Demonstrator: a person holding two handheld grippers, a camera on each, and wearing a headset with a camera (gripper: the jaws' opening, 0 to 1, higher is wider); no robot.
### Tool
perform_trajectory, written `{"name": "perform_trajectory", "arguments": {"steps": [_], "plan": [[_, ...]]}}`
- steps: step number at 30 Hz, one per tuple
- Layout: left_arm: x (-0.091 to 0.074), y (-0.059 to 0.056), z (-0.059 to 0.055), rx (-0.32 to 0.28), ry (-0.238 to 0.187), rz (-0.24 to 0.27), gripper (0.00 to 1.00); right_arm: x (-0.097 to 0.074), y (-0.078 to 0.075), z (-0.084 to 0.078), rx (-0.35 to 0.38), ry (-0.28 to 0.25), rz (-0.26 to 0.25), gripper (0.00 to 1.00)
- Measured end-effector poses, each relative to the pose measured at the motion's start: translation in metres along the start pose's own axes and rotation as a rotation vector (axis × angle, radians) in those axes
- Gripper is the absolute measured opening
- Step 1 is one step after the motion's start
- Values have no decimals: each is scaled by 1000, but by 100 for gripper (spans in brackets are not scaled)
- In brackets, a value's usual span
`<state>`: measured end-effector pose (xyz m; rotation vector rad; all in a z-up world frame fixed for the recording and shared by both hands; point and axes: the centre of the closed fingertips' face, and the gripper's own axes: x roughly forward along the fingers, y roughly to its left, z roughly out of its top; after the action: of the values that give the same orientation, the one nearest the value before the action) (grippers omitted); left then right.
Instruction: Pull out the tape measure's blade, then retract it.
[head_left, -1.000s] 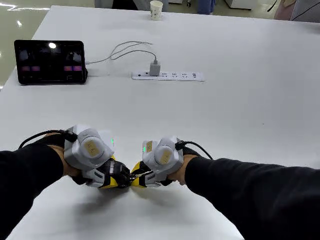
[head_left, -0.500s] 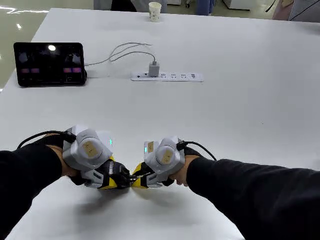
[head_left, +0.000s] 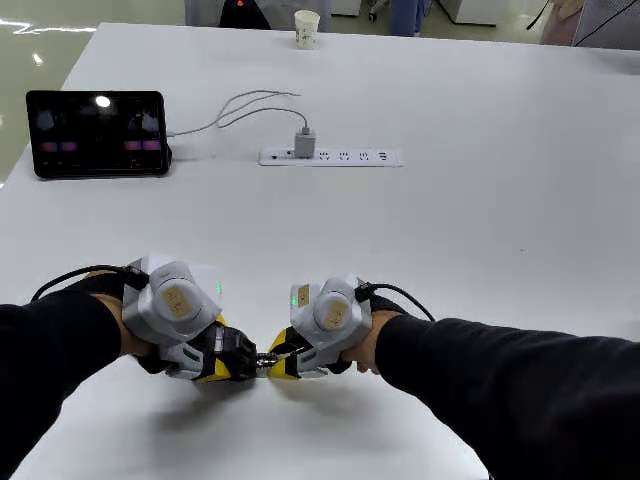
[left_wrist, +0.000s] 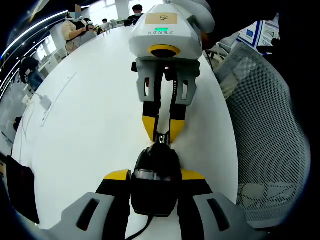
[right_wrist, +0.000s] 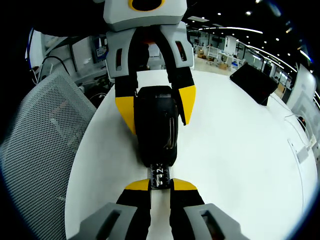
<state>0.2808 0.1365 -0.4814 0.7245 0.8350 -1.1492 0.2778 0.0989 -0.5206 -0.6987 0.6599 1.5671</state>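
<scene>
Start of the pull on the tape measure's blade
The left tongs (left_wrist: 155, 176) are clamped on the black tape measure case (right_wrist: 156, 127), held low at the near edge of the white worktop (head_left: 450, 220); the right tongs (left_wrist: 161, 131) are pinched together on the blade (right_wrist: 159, 174) tip, with only its first numerals out. By this, the draw has barely begun and the whole retraction is left. Against a second ago, the two tongs stand slightly further apart, baring a short bit of blade
</scene>
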Motion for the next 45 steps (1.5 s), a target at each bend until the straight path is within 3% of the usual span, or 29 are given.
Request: {"name": "perform_trajectory", "arguments": {"steps": [45], "plan": [[1,-1,-1,-2,0,3,30,-18,0,-20,21,16,-15,10]]}}
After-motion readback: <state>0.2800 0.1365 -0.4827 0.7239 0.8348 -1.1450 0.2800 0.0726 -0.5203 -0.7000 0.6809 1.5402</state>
